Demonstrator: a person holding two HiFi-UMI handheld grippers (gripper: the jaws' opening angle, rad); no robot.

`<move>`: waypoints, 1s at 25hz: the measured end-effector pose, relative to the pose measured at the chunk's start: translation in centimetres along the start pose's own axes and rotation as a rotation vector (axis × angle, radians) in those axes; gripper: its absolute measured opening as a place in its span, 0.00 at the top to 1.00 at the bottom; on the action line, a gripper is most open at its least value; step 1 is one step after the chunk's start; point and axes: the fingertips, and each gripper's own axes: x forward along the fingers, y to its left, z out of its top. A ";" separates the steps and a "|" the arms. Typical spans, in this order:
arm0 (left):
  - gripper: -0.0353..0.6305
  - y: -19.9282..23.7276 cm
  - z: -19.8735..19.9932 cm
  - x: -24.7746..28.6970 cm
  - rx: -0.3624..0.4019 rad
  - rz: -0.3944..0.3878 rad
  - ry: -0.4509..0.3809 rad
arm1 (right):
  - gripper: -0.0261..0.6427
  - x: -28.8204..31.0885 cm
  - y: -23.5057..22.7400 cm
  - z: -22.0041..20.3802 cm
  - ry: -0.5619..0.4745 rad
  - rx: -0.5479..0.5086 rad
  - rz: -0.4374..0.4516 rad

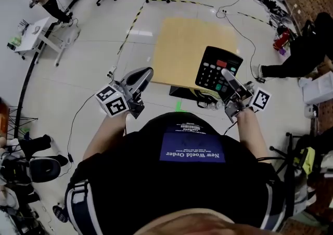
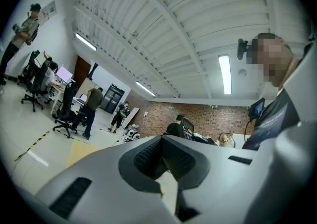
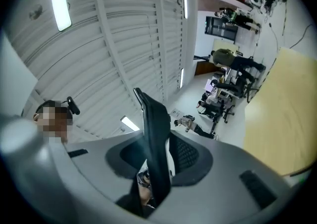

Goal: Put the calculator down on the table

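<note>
The right gripper (image 1: 229,79) has its jaws clenched on the one black rectangular calculator with grey, red and green keys (image 1: 214,66), raised over the near right corner of the one light wooden tabletop (image 1: 182,47). The left gripper (image 1: 143,75), by the tabletop's near left corner, has its jaws pressed together, holding nothing.

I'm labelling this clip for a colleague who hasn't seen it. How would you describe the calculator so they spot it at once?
Find the pale wooden table mid-floor in the head view. Over its near right corner the right gripper clamps the calculator in its tongs. It is the only black slab there, with white keys, one red key and some green ones.
</note>
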 end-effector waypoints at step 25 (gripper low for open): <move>0.94 20.0 -1.0 14.1 -0.038 -0.195 0.112 | 0.81 8.2 -20.2 8.3 -0.099 -0.013 -0.153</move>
